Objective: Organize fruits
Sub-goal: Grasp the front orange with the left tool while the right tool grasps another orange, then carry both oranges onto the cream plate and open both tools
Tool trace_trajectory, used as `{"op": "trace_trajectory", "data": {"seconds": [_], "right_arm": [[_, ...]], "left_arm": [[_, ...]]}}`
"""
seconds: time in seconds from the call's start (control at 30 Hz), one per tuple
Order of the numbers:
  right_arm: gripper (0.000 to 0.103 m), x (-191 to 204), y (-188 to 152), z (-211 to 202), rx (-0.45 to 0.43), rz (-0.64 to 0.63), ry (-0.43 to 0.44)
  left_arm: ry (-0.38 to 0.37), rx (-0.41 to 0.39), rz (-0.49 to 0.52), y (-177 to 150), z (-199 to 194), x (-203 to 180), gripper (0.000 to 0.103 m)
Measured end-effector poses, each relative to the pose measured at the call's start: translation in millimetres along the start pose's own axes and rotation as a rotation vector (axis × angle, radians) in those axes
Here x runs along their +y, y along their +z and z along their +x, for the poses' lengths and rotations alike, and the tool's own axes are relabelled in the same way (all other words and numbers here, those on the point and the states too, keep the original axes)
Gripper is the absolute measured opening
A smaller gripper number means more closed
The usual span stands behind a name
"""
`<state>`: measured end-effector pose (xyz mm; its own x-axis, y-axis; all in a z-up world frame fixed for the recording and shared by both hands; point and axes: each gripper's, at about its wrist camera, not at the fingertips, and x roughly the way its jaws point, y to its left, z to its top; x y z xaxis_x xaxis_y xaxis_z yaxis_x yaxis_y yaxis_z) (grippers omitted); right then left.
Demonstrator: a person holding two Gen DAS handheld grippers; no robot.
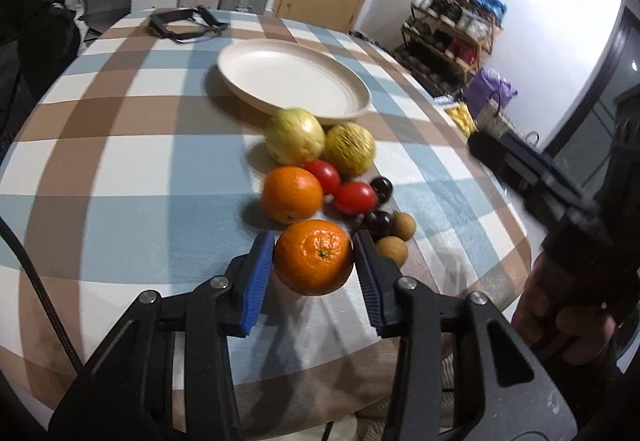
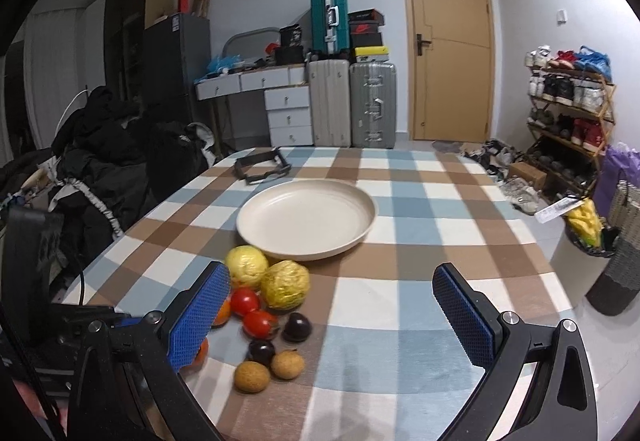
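My left gripper point(image 1: 314, 257) is shut on an orange point(image 1: 313, 256), its blue pads pressed against both sides, just above the checked tablecloth. Beyond it lie a second orange point(image 1: 291, 194), two red tomatoes point(image 1: 354, 197), two dark plums point(image 1: 379, 222), two brown longans point(image 1: 393, 250) and two yellow-green fruits point(image 1: 295, 137). An empty cream plate point(image 1: 292, 79) sits behind them. My right gripper point(image 2: 332, 305) is open and empty above the table, right of the fruit pile point(image 2: 264, 321), with the plate point(image 2: 306, 219) ahead.
A black strap-like object point(image 2: 262, 165) lies at the table's far edge. A chair heaped with dark clothes point(image 2: 112, 157) stands to the left. Suitcases, drawers and a shoe rack point(image 2: 568, 121) line the room beyond. The table edge curves close on the right.
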<state>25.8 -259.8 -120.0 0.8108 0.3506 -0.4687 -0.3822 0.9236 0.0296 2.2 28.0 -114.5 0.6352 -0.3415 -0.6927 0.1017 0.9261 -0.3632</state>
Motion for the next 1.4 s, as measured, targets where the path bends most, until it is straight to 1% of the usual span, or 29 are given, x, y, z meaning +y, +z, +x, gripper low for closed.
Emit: {"op": "trace_trajectory", "data": {"seconds": [0.1,0.23,0.4,0.5,0.57,0.77,0.87,0.9,0.93,1.07,1.1,1.13,1.17,1.2,1.4], "right_arm": [[0.103,10,-2,13,0.045,-0.005,0.049],[0.103,28,-4,29,0.082,-0.041,0.094],[0.103,65,-8,49,0.117,-0.146,0.142],[0.103,86,-13,60,0.143,-0.220,0.140],[0.103,101,-15,67,0.150,-0.283,0.119],[0.101,135,-26,88,0.163,-0.451,0.047],[0.095,148,-33,95,0.172,-0.533,0.019],[0.087,151,-36,97,0.176,-0.558,0.007],[0.076,153,-38,99,0.184,-0.581,0.001],[0.059,158,-46,108,0.226,-0.637,-0.010],[0.050,158,-47,109,0.231,-0.643,-0.011],[0.044,157,-48,110,0.236,-0.649,-0.020],[0.043,156,-48,111,0.231,-0.652,-0.025],[0.040,154,-47,111,0.232,-0.646,-0.013],[0.039,142,-40,104,0.222,-0.578,0.064]], "left_arm": [[0.014,-0.045,-0.040,6,-16,21,0.038],[0.043,-0.098,-0.088,17,-37,49,0.038],[0.079,-0.149,-0.143,28,-57,87,0.038],[0.095,-0.160,-0.172,30,-63,108,0.038],[0.100,-0.161,-0.183,31,-64,118,0.038],[0.103,-0.160,-0.198,30,-58,128,0.038],[0.104,-0.163,-0.197,29,-57,128,0.038],[0.105,-0.163,-0.196,29,-57,129,0.038],[0.107,-0.164,-0.197,30,-57,130,0.038],[0.110,-0.162,-0.194,33,-53,131,0.038],[0.113,-0.160,-0.187,36,-52,130,0.038],[0.117,-0.160,-0.183,37,-51,128,0.038],[0.120,-0.159,-0.180,39,-49,126,0.038],[0.121,-0.158,-0.176,42,-47,124,0.038],[0.134,-0.165,-0.152,63,-39,110,0.038]]}}
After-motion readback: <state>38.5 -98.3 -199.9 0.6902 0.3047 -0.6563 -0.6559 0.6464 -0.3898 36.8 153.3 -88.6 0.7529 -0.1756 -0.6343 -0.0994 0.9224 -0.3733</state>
